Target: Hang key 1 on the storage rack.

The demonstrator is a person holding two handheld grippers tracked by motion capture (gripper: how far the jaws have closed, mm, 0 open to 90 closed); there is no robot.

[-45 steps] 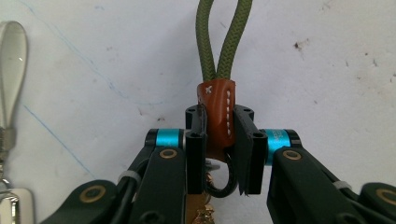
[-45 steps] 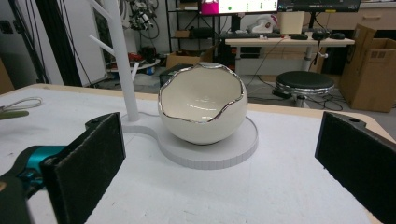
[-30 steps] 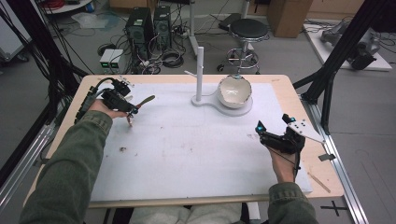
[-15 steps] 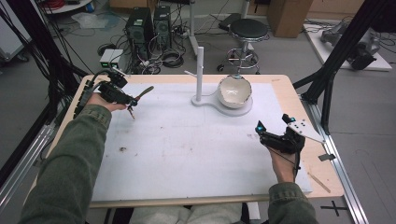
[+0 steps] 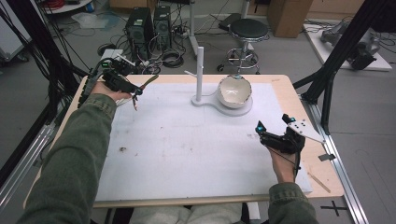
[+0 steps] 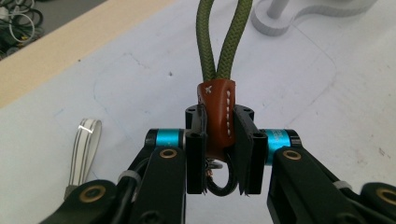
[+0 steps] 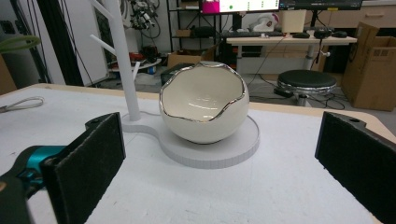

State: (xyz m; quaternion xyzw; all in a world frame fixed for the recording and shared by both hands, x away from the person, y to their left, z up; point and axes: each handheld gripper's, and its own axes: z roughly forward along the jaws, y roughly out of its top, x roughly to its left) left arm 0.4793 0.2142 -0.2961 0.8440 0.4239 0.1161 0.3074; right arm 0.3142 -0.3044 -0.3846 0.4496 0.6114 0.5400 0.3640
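1. The left gripper (image 6: pixel 219 154) had its jaws pinched on the brown leather tab (image 6: pixel 217 116) of an olive-green cord loop (image 6: pixel 219 42), a keychain strap by the look of it, with a dark metal ring (image 6: pixel 219 184) hanging below the tab.
2. In the high view the strap (image 5: pixel 145 83) was carried above the far left corner of the white mat (image 5: pixel 187 149), well apart from the white peg stand (image 5: pixel 200 70) and the eggshell-shaped bowl (image 5: pixel 235 91) on its base.
3. The step in hand was judged to be the carry: the strap was lifted and gripped, not yet delivered.
4. The next move probably called for a sweep to the right toward the stand, keeping the loop open and forward so it could slip over a side peg (image 5: pixel 190 74), or else for lowering it into the bowl.
5. The left forearm reached far forward, with its hand (image 5: pixel 109 88) turned so the loop pointed toward the stand.
6. The right gripper (image 5: pixel 259 130) rested low near the mat's right edge, its pads (image 7: pixel 88 163) spread wide with nothing between them, aimed at the bowl (image 7: pixel 203 105)
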